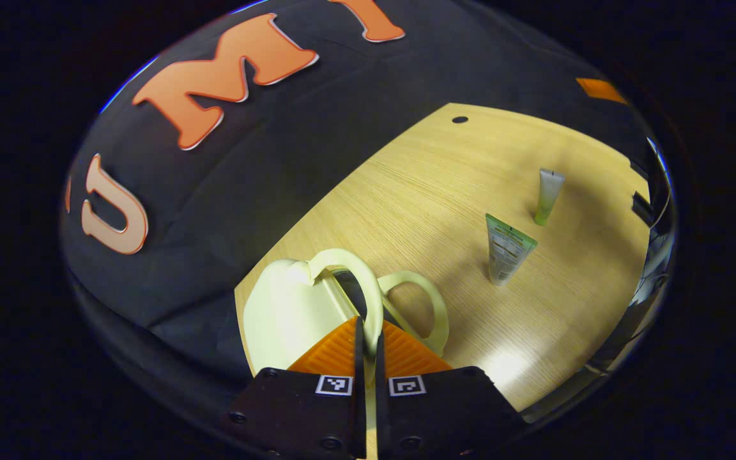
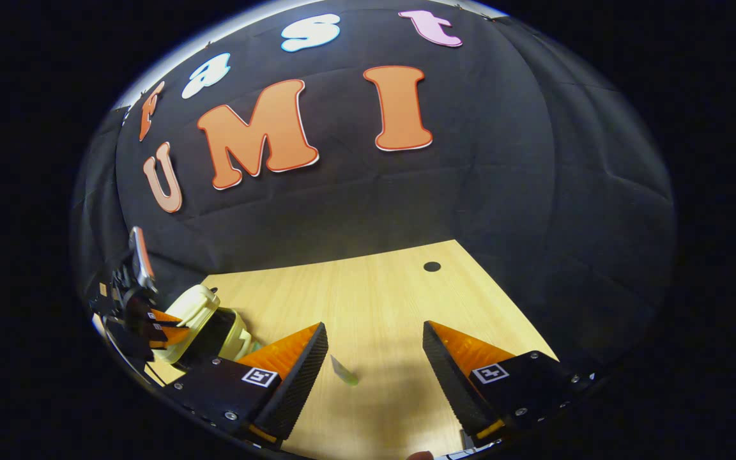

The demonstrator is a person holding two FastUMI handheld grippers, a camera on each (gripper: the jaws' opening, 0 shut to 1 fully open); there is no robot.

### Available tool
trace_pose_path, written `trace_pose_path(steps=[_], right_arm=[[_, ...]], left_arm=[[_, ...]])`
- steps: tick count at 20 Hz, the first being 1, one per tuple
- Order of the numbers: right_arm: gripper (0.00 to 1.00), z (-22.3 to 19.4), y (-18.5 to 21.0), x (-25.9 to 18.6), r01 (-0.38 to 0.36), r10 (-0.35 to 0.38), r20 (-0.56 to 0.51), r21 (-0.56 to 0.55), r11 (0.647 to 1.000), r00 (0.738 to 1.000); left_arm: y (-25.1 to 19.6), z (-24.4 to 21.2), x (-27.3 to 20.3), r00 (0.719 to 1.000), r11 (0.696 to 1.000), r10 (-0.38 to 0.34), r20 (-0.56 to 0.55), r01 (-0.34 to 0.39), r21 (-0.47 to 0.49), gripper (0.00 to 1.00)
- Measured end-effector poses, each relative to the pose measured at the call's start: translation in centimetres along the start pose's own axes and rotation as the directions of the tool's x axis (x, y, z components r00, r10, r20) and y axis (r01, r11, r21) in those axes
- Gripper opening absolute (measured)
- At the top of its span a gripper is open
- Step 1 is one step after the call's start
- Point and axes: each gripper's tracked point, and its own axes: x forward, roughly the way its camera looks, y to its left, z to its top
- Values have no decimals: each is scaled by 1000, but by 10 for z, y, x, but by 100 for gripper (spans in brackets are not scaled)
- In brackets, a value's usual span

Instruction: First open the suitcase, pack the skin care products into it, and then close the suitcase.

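Left gripper, bottom centre of left gripper view: ribbed wedge fingers clamped on the nearer looped handle of the pale glossy plastic suitcase, lower left, lid partly lifted. 2 soft tubes standing right of centre on wood-grain table: striped tube, slimmer tube. Right gripper, bottom of right gripper view, spread wide, holding nothing.

Left gripper view: close above the tabletop, tilted, facing its far corner. Right gripper view: higher, facing the booth wall. Both share the tabletop and suitcase.
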Motion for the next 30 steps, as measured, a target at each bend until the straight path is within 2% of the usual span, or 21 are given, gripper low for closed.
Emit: trace_pose_path(steps=[2,4,7,10,14,20,27,30], right_arm=[[95,8,16,4,-8,8,20,-14,1000,1000],[95,15,36,5,-40,41,29,-10,999,999],[95,22,61,10,-52,51,47,11,999,998],[95,23,88,13,-52,50,57,33,998,997],[95,25,127,18,-56,51,68,70,996,996],[95,27,167,24,-18,12,76,79,997,997],[95,19,180,23,46,-48,51,47,998,998],[95,15,177,22,67,-68,45,33,997,997]], left_arm=[[3,-3,-2,998,981,-55,42,61,-187,6],[15,6,-3,992,949,-59,109,89,-301,6],[42,12,2,986,924,-31,164,90,-372,6],[62,9,-12,981,890,-31,194,116,-442,6],[97,-17,-7,988,874,37,152,42,-484,6],[134,-73,0,998,867,57,25,-37,-498,5],[120,-106,21,993,800,4,-115,-72,-596,6],[115,-113,27,984,792,-24,-175,-88,-605,6]])
